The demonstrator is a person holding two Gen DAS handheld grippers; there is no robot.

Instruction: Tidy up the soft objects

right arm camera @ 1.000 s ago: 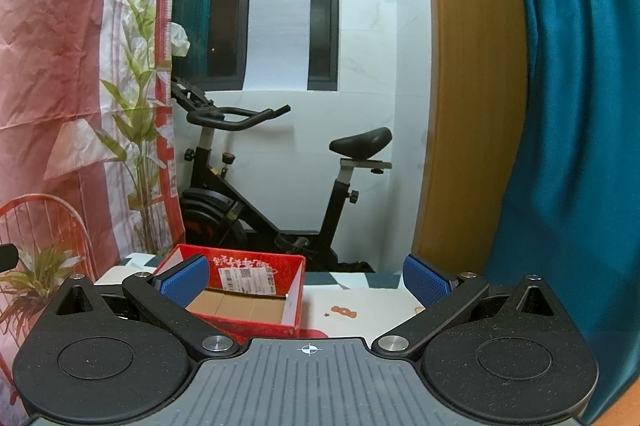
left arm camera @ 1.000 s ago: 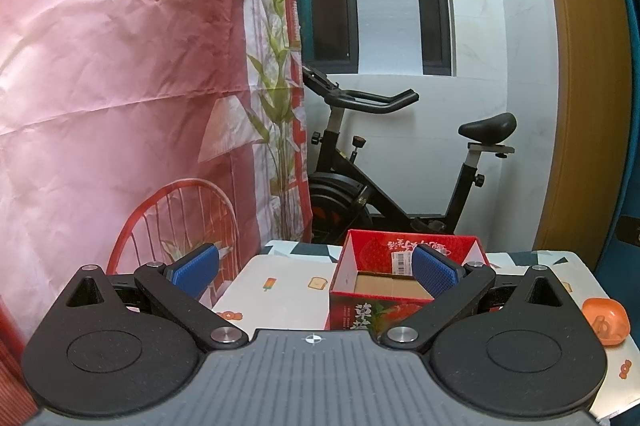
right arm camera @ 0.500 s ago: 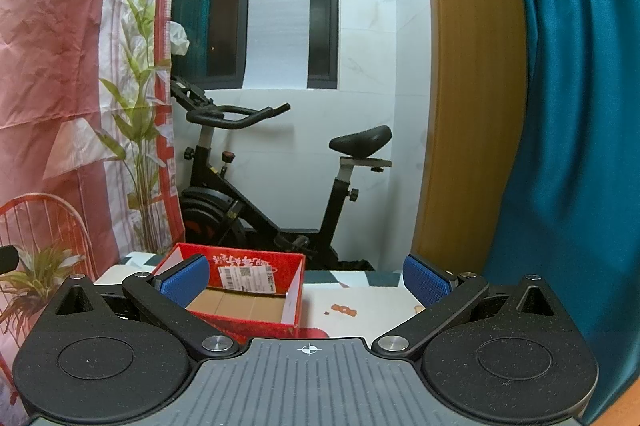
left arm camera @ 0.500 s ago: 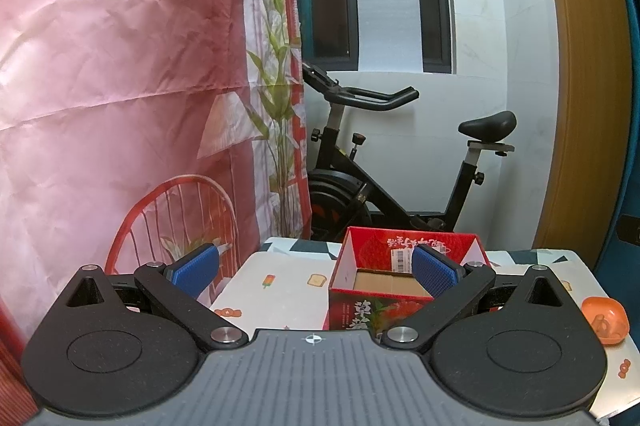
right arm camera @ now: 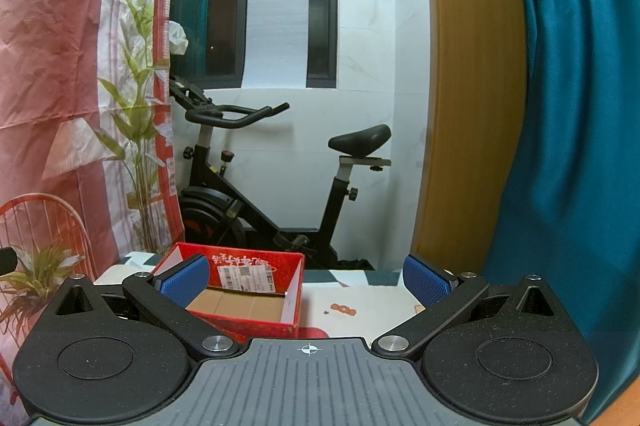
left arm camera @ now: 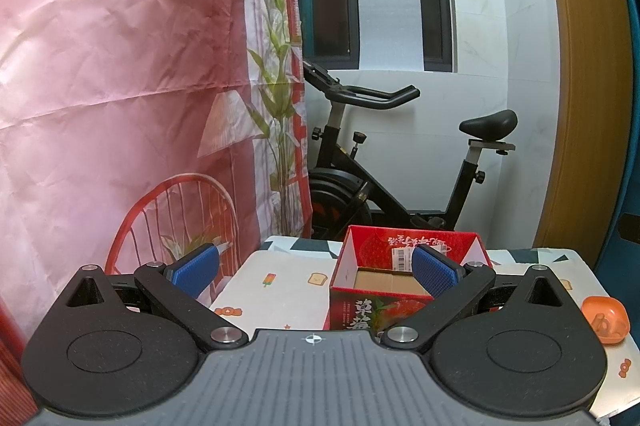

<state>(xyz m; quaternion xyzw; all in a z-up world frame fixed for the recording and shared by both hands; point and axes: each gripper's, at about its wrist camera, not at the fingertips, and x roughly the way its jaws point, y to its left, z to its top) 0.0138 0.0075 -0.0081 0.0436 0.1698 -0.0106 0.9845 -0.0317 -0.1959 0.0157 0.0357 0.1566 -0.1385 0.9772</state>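
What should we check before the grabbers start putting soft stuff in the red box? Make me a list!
1. Left gripper open and empty: ok.
2. Right gripper open and empty: ok.
3. Red box open at the top, upright on the table: ok.
4. Room inside the box: ok, only its cardboard floor shows.
5. Something soft to pick up: cannot tell. Only an orange thing lies at the table's right edge, and whether it is soft does not show.
6. Clear path to the box: ok, nothing stands between either gripper and it.
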